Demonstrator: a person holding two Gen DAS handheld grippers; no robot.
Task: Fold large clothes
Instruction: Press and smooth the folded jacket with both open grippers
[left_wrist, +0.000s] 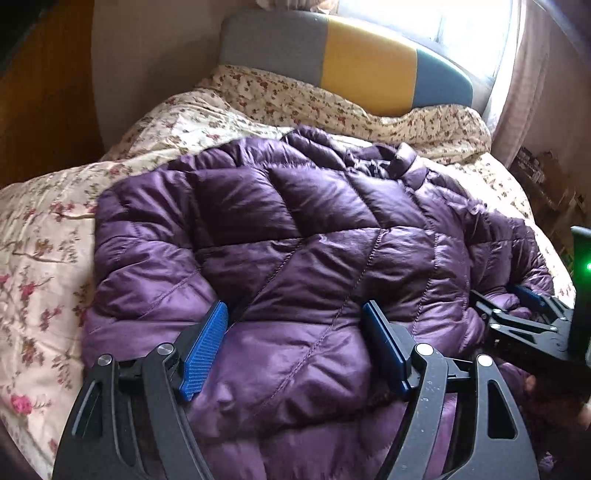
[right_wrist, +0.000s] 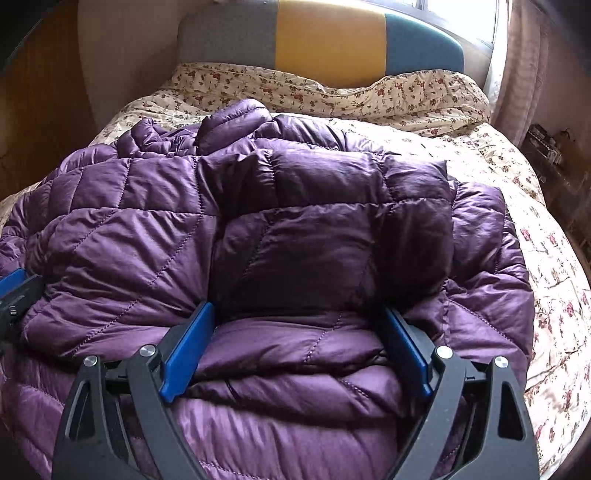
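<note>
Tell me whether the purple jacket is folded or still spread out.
Partly folded: in the right wrist view a sleeve panel lies doubled over the purple quilted puffer jacket, whose body remains spread on the floral bed cover.

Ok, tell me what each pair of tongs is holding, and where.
Nothing is clamped. Left tongs and right tongs are open, straddling the purple jacket's near edge.

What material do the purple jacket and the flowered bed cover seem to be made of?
Purple quilted puffer jacket: probably thin nylon or polyester with soft filling; glossy, puffed between stitched seams. Cream floral bed cover: woven fabric with slight sheen, perhaps cotton sateen; finely creased.
</note>
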